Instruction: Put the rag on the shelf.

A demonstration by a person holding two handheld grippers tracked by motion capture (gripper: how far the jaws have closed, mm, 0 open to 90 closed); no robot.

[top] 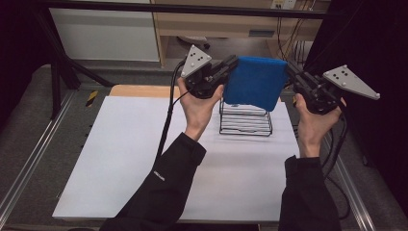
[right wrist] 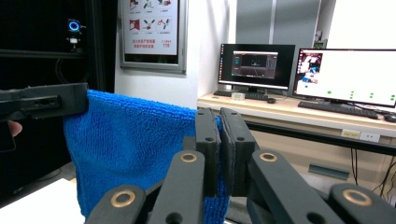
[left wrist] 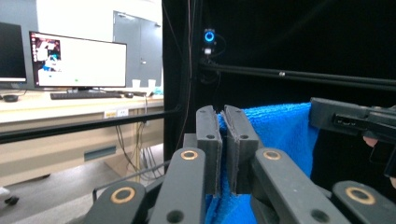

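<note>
The left gripper [top: 230, 65] is raised above the far part of the table [top: 120, 159], its jaws clenched on the left upper edge of the blue towel [top: 255, 82]; in the left gripper view the cloth [left wrist: 280, 135] is pinched between the two pads [left wrist: 208, 140], and its lower part is cut off at the bottom of that view. The towel hangs spread between both grippers, clear of the white table surface, and it hides the upper, far part of the black wire rack [top: 245, 122] standing on the table just beneath it. What can be seen of the rack appears empty, though its covered part cannot be checked. The right gripper [top: 292, 72] grasps the towel's right upper edge, jaws closed on the cloth [right wrist: 126, 154]; the fabric runs below the frame there too.
</note>
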